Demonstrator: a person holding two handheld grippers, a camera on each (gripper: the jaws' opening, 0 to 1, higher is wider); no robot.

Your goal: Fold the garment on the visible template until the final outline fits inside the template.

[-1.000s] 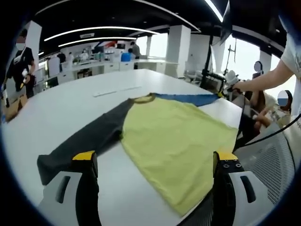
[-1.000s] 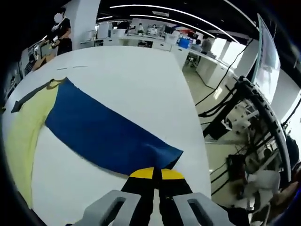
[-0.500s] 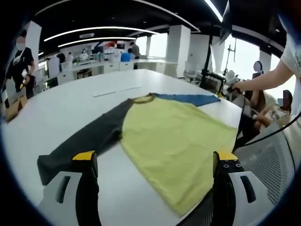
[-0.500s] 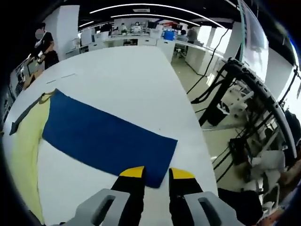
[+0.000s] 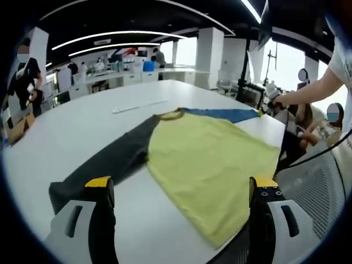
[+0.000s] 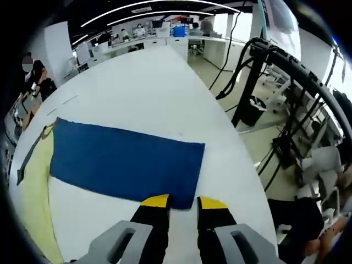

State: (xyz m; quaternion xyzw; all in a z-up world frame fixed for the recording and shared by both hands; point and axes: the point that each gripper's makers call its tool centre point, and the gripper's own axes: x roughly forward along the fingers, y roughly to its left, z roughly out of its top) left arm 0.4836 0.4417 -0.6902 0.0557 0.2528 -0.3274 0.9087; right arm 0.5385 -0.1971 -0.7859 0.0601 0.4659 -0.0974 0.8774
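Note:
A raglan shirt lies flat on the white table (image 5: 71, 132). It has a yellow body (image 5: 209, 165), a dark grey sleeve (image 5: 104, 165) reaching toward the near left, and a blue sleeve (image 5: 225, 115) at the far right. My left gripper (image 5: 181, 187) hovers at the near edge, open wide, with nothing between its jaws. In the right gripper view the blue sleeve (image 6: 126, 162) is spread flat, with the yellow body (image 6: 33, 198) at the left. My right gripper (image 6: 183, 202) stands open just short of the cuff edge, holding nothing.
A white strip (image 5: 137, 105) lies on the table beyond the collar. The table's edge curves close to the cuff, and past it stand black frames with cables (image 6: 264, 71). A person's forearm (image 5: 308, 93) reaches in at the right. A grey mesh chair (image 5: 324, 187) is nearby.
My right gripper was shut on the blue sleeve's cuff and has opened, leaving the sleeve flat on the table. The left gripper stays open; its view shifted slightly.

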